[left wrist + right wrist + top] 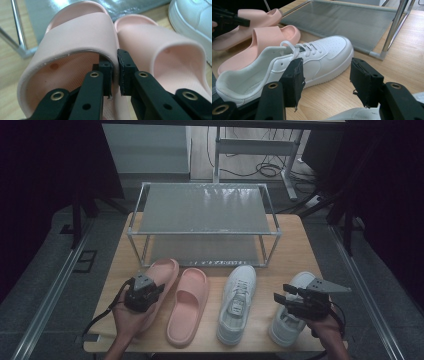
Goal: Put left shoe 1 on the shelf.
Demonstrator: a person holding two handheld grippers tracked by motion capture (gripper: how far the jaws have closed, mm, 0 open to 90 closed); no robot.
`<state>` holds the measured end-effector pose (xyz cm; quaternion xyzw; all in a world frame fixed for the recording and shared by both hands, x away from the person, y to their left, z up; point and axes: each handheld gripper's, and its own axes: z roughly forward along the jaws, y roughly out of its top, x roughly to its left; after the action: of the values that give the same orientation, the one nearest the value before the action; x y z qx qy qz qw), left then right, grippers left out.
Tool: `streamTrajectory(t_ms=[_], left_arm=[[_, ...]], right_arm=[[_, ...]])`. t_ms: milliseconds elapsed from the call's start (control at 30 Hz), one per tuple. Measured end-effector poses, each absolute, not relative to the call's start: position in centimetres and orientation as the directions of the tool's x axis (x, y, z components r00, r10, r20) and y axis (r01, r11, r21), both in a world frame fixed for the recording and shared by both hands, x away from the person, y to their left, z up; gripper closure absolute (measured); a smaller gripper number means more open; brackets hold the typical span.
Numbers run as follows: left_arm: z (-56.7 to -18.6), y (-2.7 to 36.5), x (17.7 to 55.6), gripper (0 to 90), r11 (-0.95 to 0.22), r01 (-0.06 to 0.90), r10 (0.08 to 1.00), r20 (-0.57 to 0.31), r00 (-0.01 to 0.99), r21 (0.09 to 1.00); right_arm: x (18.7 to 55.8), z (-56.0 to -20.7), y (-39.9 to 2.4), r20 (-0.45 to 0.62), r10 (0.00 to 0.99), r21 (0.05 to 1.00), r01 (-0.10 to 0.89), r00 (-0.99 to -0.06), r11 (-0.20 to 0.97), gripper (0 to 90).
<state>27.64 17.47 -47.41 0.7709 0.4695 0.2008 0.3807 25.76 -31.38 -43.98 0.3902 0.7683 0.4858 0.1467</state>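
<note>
- Pink foam slipper, left one of the pair [75,32]: it lies at the front left of the wooden bench [300,250], just in front of the shoe rack [202,207], with its mate, the second pink slipper [187,305], just beside it.
- Left tool [114,72]: the jaws stand narrow and pinch the inner side wall of the left slipper's strap, one pad inside the strap and one outside. The grip reads as made.
- Right tool [327,80]: the jaws stand wide with nothing between them. It hovers over the right white sneaker [290,317], near the left white sneaker [287,67]; no pad touches either shoe.
- Step in hand, as judged: pick-up of the left slipper, with the grasp complete and the lift at its start. The slipper's toe appears slightly raised, but contact with the bench cannot be told for certain.
- Next move, as judged: raise the slipper clear of its mate, carry it forward and set it on a rack shelf. Both shelves are bare.
- Caution: the strap wall is soft and held at one edge, so the slipper may swing or droop; keep the lift slow and clear the rack's front rail.
</note>
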Motion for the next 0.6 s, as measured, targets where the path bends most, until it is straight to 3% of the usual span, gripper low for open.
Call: streamTrajectory(t_ms=[600], left_arm=[[-47.1, 15.3, 34.4, 83.2, -0.303, 0.557, 0.877, -0.003, 0.481, 0.773]], right_arm=[[25.9, -44.1, -31.4, 0.156, 0.742, 0.861, 0.458, -0.652, 0.221, 45.2]])
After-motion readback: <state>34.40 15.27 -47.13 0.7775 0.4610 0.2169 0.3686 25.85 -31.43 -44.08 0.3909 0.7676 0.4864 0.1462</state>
